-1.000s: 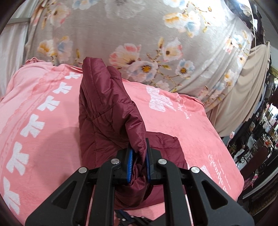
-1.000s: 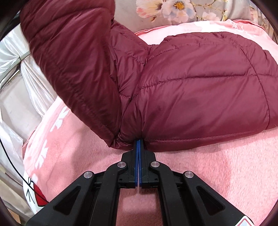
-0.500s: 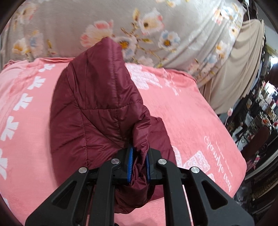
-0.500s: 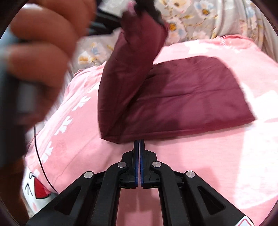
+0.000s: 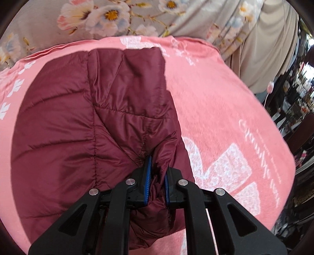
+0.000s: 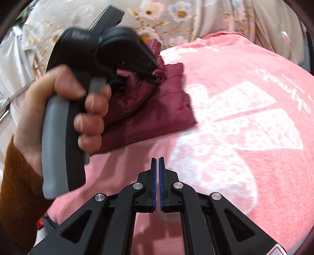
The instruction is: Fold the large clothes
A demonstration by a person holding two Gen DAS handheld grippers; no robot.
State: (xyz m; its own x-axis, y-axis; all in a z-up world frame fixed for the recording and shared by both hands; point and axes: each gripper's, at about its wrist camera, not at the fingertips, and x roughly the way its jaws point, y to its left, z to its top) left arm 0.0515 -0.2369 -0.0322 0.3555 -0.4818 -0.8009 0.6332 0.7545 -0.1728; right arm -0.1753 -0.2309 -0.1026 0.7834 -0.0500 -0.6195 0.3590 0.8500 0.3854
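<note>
A dark red quilted jacket lies folded on a pink blanket. My left gripper is shut on a bunched edge of the jacket, low over the rest of it. In the right wrist view the jacket lies at middle left, partly hidden by the left gripper's black body and the hand holding its grey handle. My right gripper is shut with nothing between its blue pads and hovers over bare blanket, short of the jacket's near edge.
The pink blanket with white bow prints covers the bed. A grey floral sheet lies behind it and a beige cloth hangs at far right. Dark shelves with small items stand beyond the bed's right edge. An orange-brown sleeve shows at lower left.
My left gripper carried the held jacket part over and down, so the raised flap now lies flat on the rest. My right gripper let go of the jacket's hem and pulled back over the blanket.
</note>
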